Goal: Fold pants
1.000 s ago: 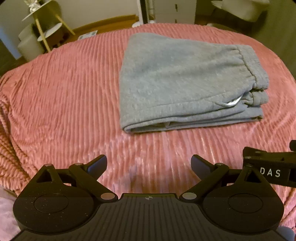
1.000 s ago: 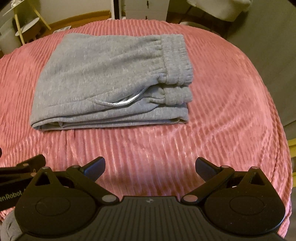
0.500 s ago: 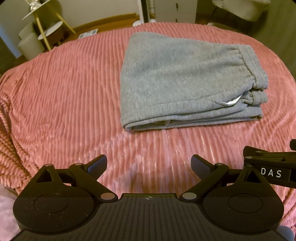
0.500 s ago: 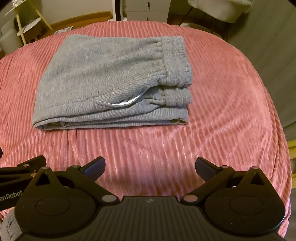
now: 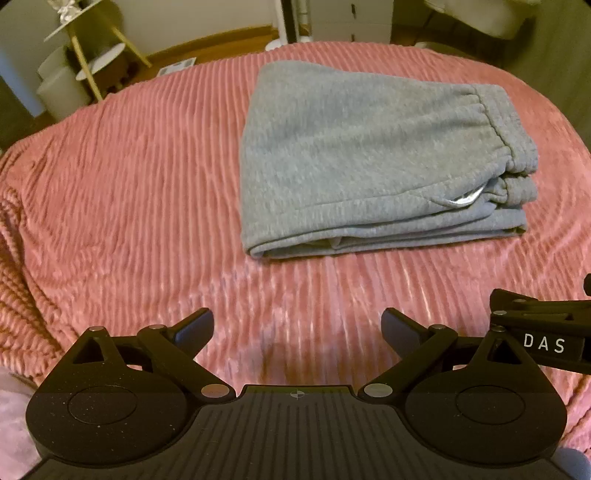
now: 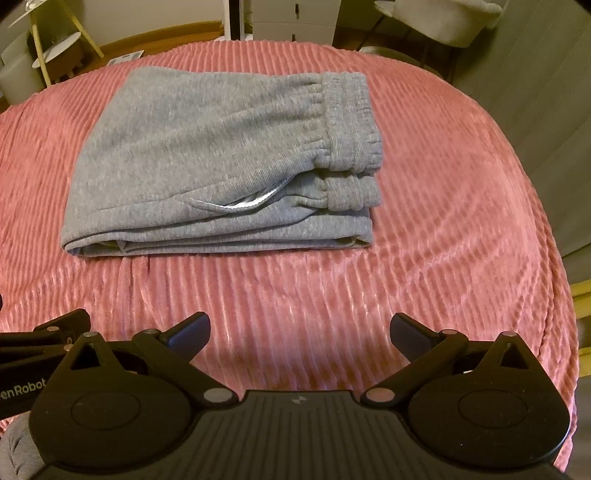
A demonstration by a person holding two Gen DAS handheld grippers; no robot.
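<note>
Grey sweatpants (image 5: 369,162) (image 6: 221,162) lie folded into a thick rectangle on a pink ribbed blanket (image 5: 129,184) (image 6: 443,229), elastic waistband at the right end, layered edges facing me. My left gripper (image 5: 297,328) hovers open over bare blanket, well short of the pants' near edge. My right gripper (image 6: 299,328) is open too, held back from the pants, with nothing between its fingers. Each gripper shows at the other view's edge: the right one (image 5: 535,332), the left one (image 6: 44,332).
The blanket covers a bed whose right edge (image 6: 554,295) drops off to a dark floor. Beyond the far edge stand a small tiered side table (image 5: 85,55), a white dresser (image 5: 351,18) and a pale chair (image 6: 436,18).
Both grippers have eased slightly back and up from the pants, so the folded stack sits a little lower in each view. The pants lie still and both grippers stay open.
</note>
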